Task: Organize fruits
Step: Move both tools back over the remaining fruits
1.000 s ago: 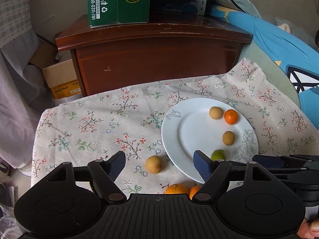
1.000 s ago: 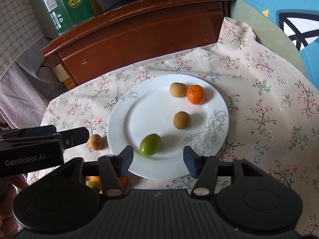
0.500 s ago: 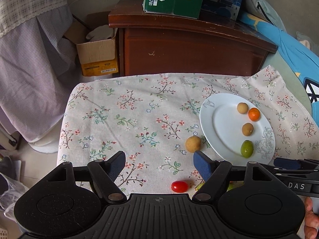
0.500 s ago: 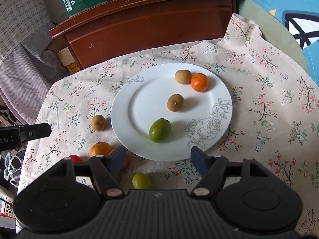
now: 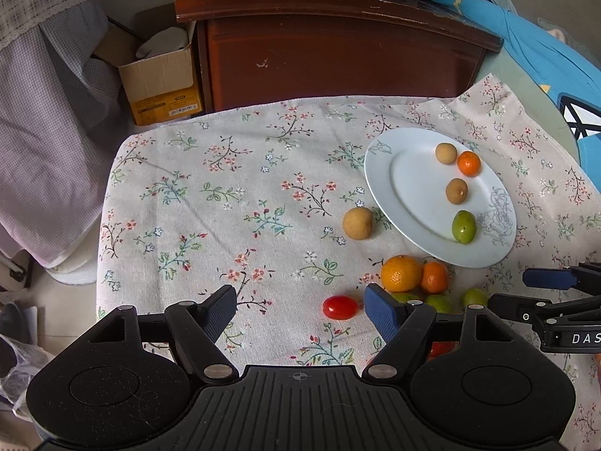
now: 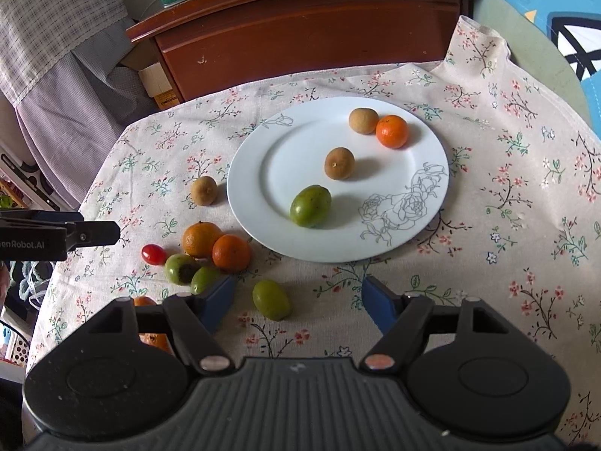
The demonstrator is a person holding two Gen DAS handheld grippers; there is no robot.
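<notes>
While both tools gape wide, empty; plate (image 6: 263, 173) holds four fruits (image 6: 310, 206).

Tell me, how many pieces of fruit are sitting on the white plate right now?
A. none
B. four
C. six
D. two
B: the white plate holds four pieces: two brown fruits, one small orange and one green fruit; the other fruits lie on the floral cloth beside it.
</notes>
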